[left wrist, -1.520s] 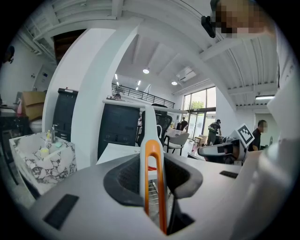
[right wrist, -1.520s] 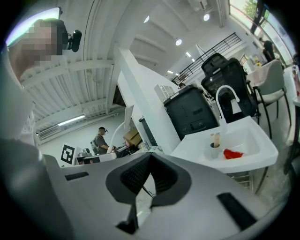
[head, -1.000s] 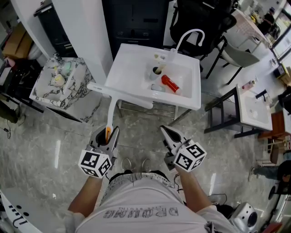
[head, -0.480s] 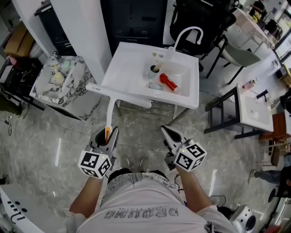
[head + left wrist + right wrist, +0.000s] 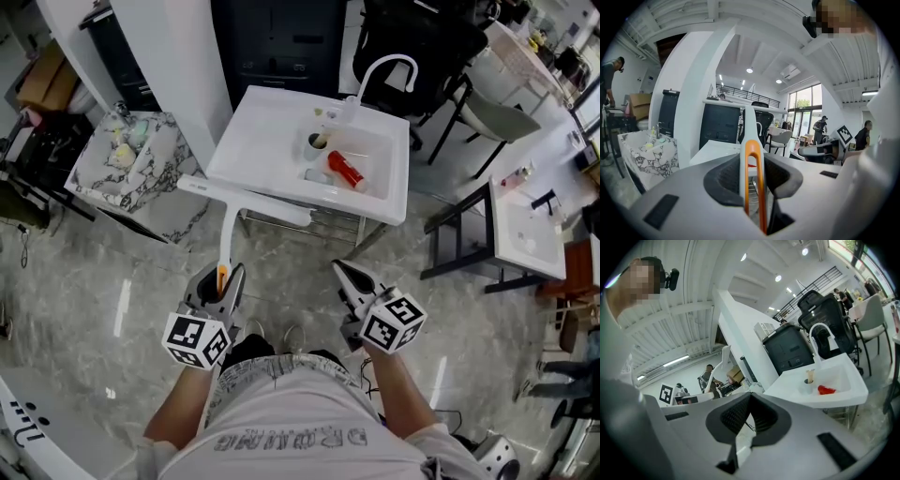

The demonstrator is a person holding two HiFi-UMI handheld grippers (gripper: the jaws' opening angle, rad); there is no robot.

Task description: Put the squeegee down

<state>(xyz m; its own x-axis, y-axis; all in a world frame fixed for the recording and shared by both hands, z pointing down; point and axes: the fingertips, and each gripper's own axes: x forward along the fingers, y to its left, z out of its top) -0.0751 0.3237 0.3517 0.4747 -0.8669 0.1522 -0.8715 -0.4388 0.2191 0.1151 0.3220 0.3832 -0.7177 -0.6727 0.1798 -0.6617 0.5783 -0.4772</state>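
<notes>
The squeegee (image 5: 226,223) has a white handle with an orange loop and a long white blade, which lies across the front left corner of the white sink (image 5: 267,141). My left gripper (image 5: 223,275) is shut on the handle's end; in the left gripper view the squeegee (image 5: 751,140) stands upright between the pads of that left gripper (image 5: 752,174). My right gripper (image 5: 346,273) hovers beside it over the floor, shut and holding nothing. Its dark pads meet in the right gripper view, where the right gripper (image 5: 749,417) points toward the sink (image 5: 834,392).
In the sink basin lie a red object (image 5: 348,172) and a cup (image 5: 313,145), under a curved faucet (image 5: 380,67). A marble-topped stand (image 5: 127,178) sits at left, a white pillar (image 5: 178,66) behind it. A black chair (image 5: 422,47) and a second sink stand (image 5: 525,230) are at right.
The surroundings have slid slightly in the head view, so both grippers and the squeegee have drifted a little sideways along the sink front. The left grip on the handle is unchanged.
</notes>
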